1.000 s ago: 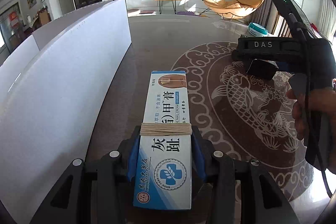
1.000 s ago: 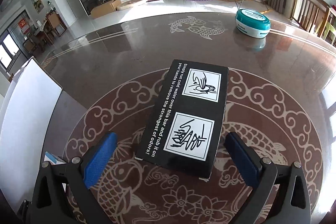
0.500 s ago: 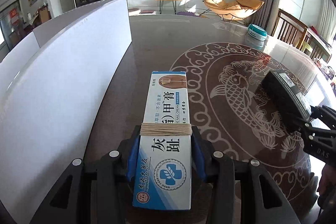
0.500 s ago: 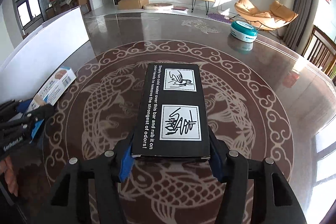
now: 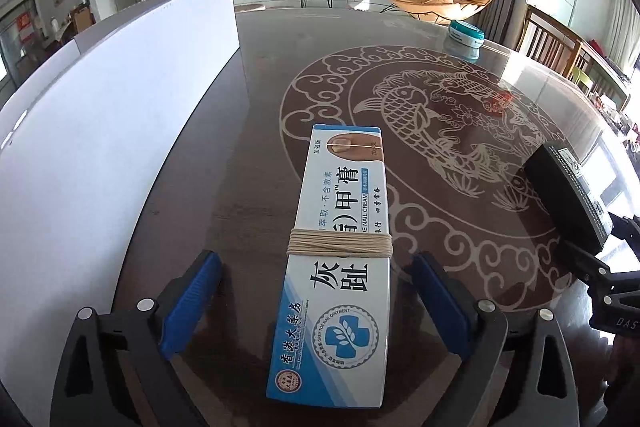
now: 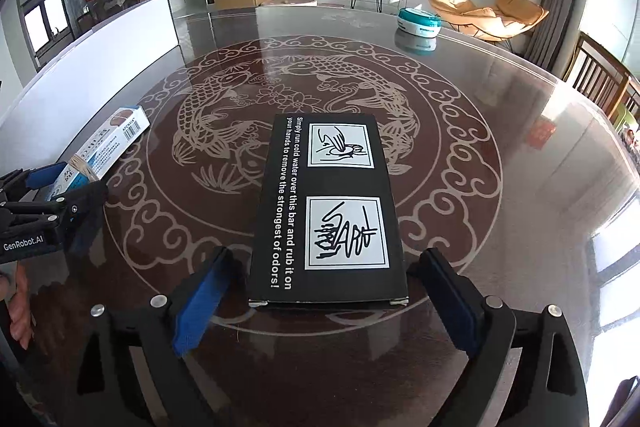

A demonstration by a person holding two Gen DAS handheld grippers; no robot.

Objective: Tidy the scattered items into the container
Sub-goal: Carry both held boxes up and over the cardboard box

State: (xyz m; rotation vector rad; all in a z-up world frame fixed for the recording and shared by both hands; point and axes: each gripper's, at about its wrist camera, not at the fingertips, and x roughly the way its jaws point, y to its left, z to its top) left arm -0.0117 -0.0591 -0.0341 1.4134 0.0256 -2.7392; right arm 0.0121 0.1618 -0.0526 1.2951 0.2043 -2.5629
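1. The left tool (image 5: 316,301) stands with its blue pads (image 5: 192,303) well clear of the white and blue ointment box (image 5: 340,227), and its jaws are opening; the box lies flat on the bench (image 5: 260,99) between them, untouched, a band of pale string wound round its middle; it sits near the bench's left edge, just beside the tall white container wall (image 5: 120,131).
2. The right tool (image 6: 324,303) is likewise spread, jaws opening; the black box (image 6: 328,207) with its white hand-washing pictures lies on the bench between the pads, gripped by neither; it rests over the fish pattern, towards the middle of the bench.
3. So neither box is in the container as far as I can see; both lie on the bench top; I cannot see inside the container.
4. A teal round tin (image 6: 418,21) sits near the far edge, well apart from both tools; whether it counts as a scattered item I cannot tell.
5. What is left, by my reckoning: each box needs to be gripped, lifted over the white wall and set inside.
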